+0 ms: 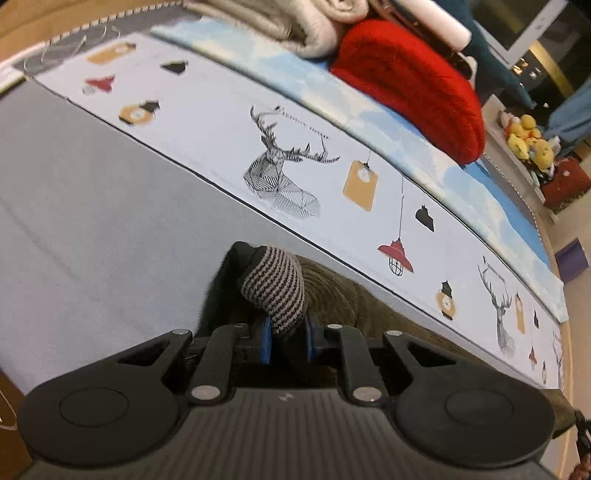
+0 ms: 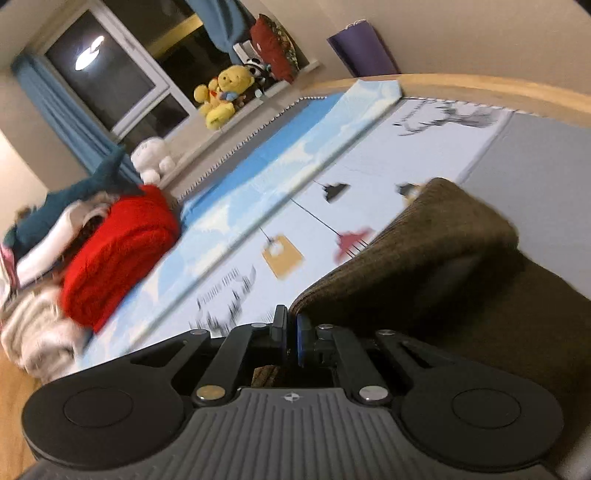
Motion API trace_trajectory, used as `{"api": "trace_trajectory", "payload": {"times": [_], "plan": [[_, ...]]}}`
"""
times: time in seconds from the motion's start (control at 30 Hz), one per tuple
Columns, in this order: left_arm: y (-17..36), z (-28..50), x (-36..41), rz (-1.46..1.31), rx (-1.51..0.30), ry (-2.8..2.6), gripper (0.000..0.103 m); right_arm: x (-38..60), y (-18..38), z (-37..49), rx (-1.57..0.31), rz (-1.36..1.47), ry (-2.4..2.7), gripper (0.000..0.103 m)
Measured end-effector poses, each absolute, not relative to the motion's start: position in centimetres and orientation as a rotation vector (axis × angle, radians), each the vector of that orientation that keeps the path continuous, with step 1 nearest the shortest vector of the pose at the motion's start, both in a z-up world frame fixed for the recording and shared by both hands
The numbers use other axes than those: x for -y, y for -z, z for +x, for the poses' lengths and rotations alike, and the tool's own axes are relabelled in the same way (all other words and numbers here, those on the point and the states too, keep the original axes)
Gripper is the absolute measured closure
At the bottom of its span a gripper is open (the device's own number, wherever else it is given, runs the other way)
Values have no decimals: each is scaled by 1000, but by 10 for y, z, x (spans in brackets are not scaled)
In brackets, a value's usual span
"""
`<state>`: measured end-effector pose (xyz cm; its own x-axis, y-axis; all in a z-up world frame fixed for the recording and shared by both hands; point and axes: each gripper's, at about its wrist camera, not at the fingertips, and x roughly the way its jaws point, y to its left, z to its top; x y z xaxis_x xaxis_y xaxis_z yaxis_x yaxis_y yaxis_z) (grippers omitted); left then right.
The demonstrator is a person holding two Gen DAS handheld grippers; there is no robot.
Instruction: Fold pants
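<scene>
Brown corduroy pants (image 1: pixel 343 295) lie on the grey mat (image 1: pixel 92 206). My left gripper (image 1: pixel 288 332) is shut on the pants' striped waistband lining (image 1: pixel 277 284), which stands up between the blue pads. In the right wrist view the pants (image 2: pixel 443 266) rise in a lifted fold to the right. My right gripper (image 2: pixel 290 336) is shut on the pants' edge, its blue pads almost together with cloth pinched between them. The view is motion-blurred.
A white mat printed with deer and lamps (image 1: pixel 288 162) and a blue cloud mat (image 2: pixel 258 177) lie beyond. A red knit (image 1: pixel 413 85) and beige blankets (image 1: pixel 280 22) are piled at the far edge. Plush toys (image 2: pixel 221 96) sit on the window sill.
</scene>
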<state>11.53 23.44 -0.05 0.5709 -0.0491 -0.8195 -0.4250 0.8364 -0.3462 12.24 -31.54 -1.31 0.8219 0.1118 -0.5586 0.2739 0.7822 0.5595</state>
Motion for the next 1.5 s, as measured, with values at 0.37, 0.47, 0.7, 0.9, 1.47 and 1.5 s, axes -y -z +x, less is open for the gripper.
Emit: {"api": "trace_trajectory", "payload": {"times": [0.37, 0.47, 0.7, 0.9, 1.47, 1.5], "plan": [[50, 114, -238, -444, -1221, -259, 77, 370, 104, 50, -988, 764, 245, 93], [53, 114, -247, -530, -1234, -268, 72, 411, 95, 38, -872, 837, 369, 93], [60, 121, -249, -548, -1261, -277, 66, 466, 115, 25, -800, 1035, 531, 75], [62, 126, -244, -510, -1271, -271, 66, 433, 127, 33, -901, 1150, 414, 72], [61, 125, -241, -489, -1268, -262, 66, 431, 116, 31, -664, 1250, 411, 65], [61, 125, -242, -493, -1268, -261, 66, 433, 113, 31, -634, 1239, 409, 64]]}}
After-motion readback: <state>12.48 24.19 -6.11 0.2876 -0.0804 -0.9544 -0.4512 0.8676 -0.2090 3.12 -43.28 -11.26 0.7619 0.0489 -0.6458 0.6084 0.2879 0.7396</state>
